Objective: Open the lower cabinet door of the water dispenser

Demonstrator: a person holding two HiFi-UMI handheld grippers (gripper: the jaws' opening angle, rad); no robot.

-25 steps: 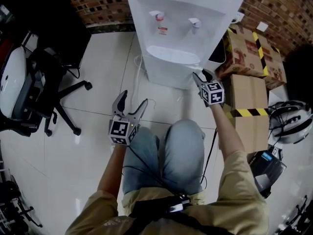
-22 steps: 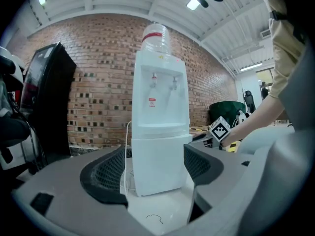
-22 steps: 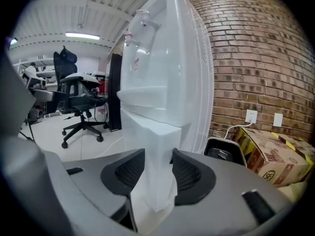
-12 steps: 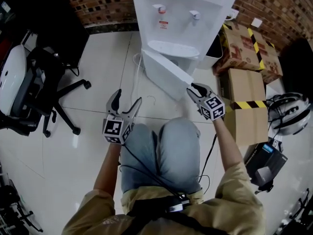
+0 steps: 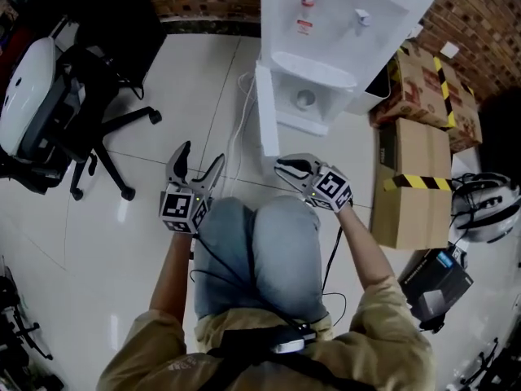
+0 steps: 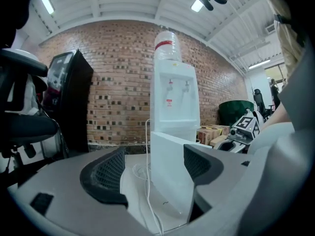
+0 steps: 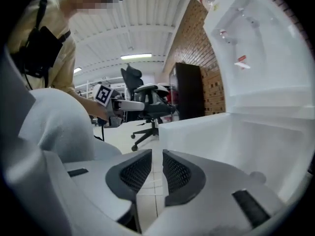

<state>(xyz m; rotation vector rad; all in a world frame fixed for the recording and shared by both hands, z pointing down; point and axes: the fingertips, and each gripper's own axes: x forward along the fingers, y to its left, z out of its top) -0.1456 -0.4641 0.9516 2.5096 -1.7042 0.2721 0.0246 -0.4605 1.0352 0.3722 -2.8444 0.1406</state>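
Closing to a narrow slit with nothing between its pads, the right gripper (image 5: pixel 283 168) had come away from the lower cabinet door (image 5: pixel 264 108). It had drawn that door from nearly shut to fully swung out, so that it stood edge-on in the head view, and the task looked done. The left gripper (image 5: pixel 201 155) hung wide and empty, well apart from the door. Only the head view exposed the opened compartment (image 5: pixel 307 100) of the water dispenser (image 5: pixel 346 15). Only the left gripper view showed the bottle (image 6: pixel 168 45) on top and the white cable (image 6: pixel 147 181) trailing beside the door.
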